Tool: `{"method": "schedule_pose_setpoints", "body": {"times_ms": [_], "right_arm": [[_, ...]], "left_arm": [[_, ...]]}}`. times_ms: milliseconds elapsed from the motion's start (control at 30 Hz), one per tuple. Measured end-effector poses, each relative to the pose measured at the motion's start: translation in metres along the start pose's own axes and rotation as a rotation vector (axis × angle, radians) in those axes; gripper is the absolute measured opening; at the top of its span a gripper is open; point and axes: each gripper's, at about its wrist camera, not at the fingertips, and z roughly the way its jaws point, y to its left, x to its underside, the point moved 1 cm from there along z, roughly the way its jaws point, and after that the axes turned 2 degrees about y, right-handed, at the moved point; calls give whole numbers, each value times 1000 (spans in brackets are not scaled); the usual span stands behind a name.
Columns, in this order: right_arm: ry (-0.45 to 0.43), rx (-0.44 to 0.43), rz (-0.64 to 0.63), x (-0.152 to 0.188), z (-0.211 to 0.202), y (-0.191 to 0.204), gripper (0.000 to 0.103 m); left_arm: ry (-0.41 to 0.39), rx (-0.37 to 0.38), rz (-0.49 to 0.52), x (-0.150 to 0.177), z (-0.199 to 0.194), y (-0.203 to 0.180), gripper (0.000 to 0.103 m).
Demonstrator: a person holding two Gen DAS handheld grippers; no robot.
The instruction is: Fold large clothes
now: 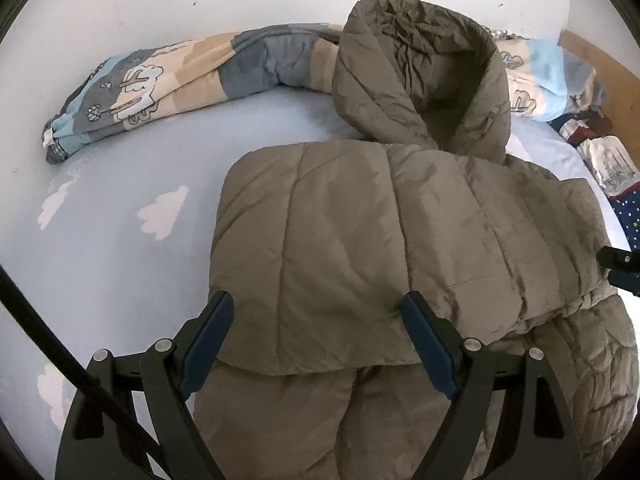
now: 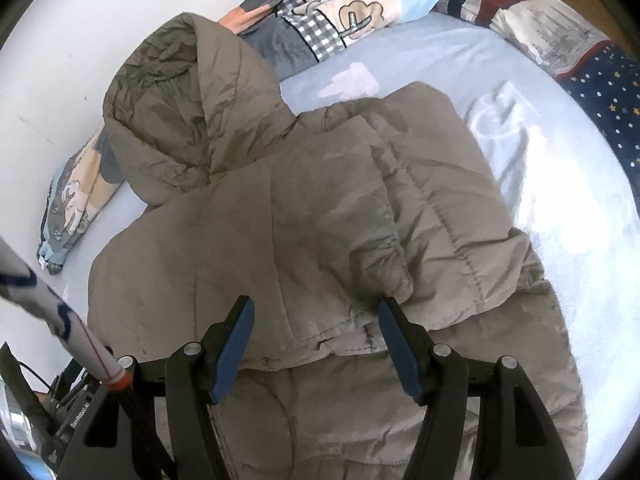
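both hand-held grippers stand open over a jacket, nothing pinched between their blue pads. left hand-held gripper [image 1: 316, 306] hovers above the folded-over quilted panel of the jacket [image 1: 400, 240], its pads spread to either side of that panel's lower part. right hand-held gripper [image 2: 316, 312] hangs over the same jacket [image 2: 280, 220], near the edge of the folded flap, pads apart and not pressing the cloth as far as can be seen. jacket is olive-brown, padded, lying on a bed [image 1: 100, 240] with a pale blue cloud-print sheet, hood [image 1: 420, 80] propped toward the white wall. behind the hood a rolled patterned quilt [image 1: 180, 76] runs along the wall. star-print cloth [image 2: 612, 96] lies at the bed's far edge.
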Motion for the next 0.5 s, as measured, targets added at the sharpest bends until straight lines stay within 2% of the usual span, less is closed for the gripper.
{"method": "schedule_pose_setpoints", "body": {"times_ms": [200,500], "right_arm": [[-19,-13,10,2,-12,-4,69],[-38,-17,-51,5,-20,14,69]], "left_arm": [[-19,9,10,-1,-10,-4,85],[-15,39,-2,-4,-8,-5,85]]}}
